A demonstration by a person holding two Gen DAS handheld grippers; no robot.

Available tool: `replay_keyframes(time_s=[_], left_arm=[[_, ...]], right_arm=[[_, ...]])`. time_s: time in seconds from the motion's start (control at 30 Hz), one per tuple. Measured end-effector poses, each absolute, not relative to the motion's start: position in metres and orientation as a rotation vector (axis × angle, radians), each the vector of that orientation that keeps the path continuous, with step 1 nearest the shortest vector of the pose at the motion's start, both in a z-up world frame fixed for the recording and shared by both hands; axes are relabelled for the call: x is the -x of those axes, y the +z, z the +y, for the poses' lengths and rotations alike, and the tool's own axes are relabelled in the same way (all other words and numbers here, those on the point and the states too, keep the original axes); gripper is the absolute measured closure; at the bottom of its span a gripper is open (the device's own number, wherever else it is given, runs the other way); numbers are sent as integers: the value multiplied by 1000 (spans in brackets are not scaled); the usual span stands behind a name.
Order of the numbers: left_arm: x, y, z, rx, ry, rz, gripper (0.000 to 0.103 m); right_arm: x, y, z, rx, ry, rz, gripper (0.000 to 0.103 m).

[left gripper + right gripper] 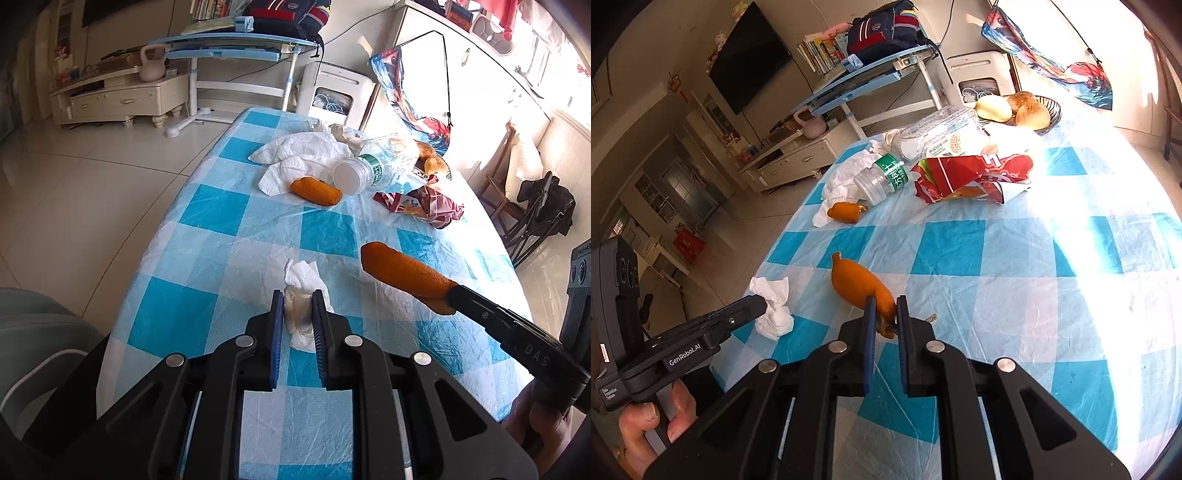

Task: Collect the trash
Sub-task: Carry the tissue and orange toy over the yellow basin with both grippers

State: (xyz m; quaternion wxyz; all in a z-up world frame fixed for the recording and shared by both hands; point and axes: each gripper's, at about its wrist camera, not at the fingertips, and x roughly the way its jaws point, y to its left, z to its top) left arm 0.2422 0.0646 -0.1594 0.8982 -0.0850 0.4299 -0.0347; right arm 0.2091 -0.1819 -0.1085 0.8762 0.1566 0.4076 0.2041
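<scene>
- My left gripper [297, 308] sits low over the near end of the worktop [207, 214], which wears a blue-and-white checked cover under clear plastic.
- Its fingers [277, 325] are nearly closed and pinch a crumpled white tissue [301, 280]; paper bulges out above and below the pads.
- My right gripper [884, 314] is just to the right of that tissue. Its fingers [902, 325] are closed on the near end of a curled orange peel [858, 282], which sticks out forward past the tips.
- In the left wrist view the peel [404, 271] hangs clear of the cover, casting a shadow beneath it.
- Farther up the worktop from the held tissue, a second orange peel [316, 191] lies beside a heap of white paper towels [303, 155].
- A clear plastic bottle [364, 173] with a green label lies on its side, touching that second peel's far end, its base facing me.
- To the right of the bottle is a crumpled red snack wrapper [975, 177].
- Beyond the bottle is a larger clear container [942, 134] on its side, and past that a dark basket [1051, 110] holding bread rolls [1012, 109] at the far end.
- A hand [653, 424] grips the left gripper's handle at the lower left of the right wrist view.
</scene>
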Motion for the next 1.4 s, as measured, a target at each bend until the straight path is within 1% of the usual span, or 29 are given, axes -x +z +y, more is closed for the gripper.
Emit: replay_keyframes(time_s=[0.5, 1.4], left_arm=[[-199, -133, 49, 145, -111, 851, 88], [-123, -110, 38, 96, -161, 803, 88]], right_arm=[[-154, -96, -203, -395, 392, 808, 91], [-79, -83, -200, -344, 405, 800, 91]])
